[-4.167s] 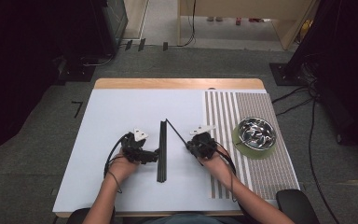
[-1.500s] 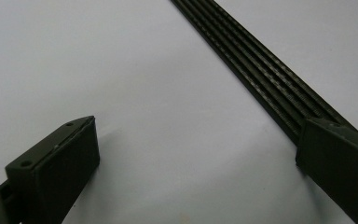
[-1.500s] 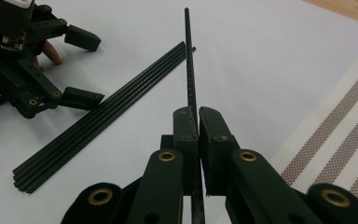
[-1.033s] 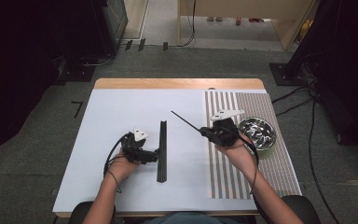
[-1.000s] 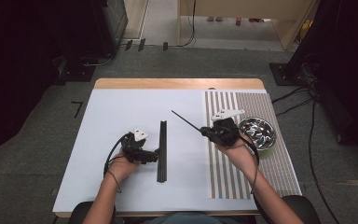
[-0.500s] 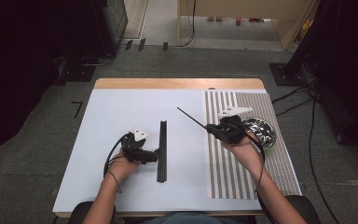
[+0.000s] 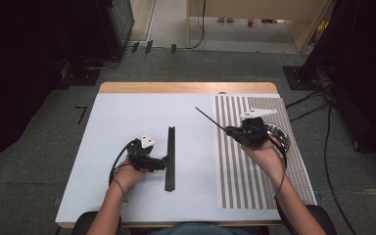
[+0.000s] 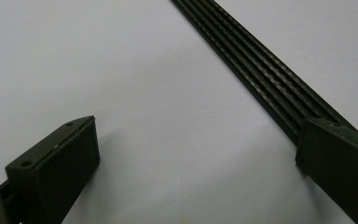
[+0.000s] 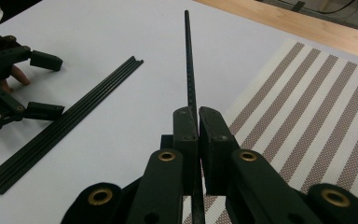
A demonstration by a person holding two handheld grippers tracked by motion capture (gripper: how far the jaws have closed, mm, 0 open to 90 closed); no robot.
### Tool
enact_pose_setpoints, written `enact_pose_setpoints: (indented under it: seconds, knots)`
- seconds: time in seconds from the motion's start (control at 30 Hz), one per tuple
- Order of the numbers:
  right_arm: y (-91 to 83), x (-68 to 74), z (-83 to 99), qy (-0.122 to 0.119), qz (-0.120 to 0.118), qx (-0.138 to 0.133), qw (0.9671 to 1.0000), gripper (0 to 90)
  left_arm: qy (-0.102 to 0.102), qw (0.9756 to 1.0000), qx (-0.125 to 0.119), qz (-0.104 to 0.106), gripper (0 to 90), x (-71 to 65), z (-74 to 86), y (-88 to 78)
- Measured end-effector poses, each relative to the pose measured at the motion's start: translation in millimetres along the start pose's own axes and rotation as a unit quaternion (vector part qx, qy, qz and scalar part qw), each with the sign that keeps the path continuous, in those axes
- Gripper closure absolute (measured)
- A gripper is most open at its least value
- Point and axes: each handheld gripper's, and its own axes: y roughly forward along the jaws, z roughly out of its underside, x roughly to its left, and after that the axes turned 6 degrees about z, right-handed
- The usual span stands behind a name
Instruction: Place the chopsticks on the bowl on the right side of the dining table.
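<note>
One thin rod (image 9: 189, 70) sits clamped in the right gripper (image 9: 198, 123) jaws for transfer, while the left gripper (image 7: 149, 159), jaws open, steadies the rod bundle (image 7: 170, 156) on the worktop (image 7: 127, 117).

One overhead camera, two riding on the tools.
The high view looks down on the whole counter (image 7: 127, 112); both tool views sit close, sharing the black rail bundle (image 7: 170, 157).

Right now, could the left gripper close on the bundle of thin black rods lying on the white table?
Probably yes: the left gripper is open, one jaw already at the bundle of thin black rods, with bare table between the jaws.
</note>
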Motion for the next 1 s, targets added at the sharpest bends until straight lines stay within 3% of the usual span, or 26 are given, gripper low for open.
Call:
enact_pose_setpoints:
  seconds: [1.0]
  knots:
    - [-12.1, -48.1, 13.8, 0.04, 0.032, -0.001, 0.9987, 87.2, 0.001, 1.0, 0.002, 0.0, 0.0, 0.1, -0.1, -0.3]
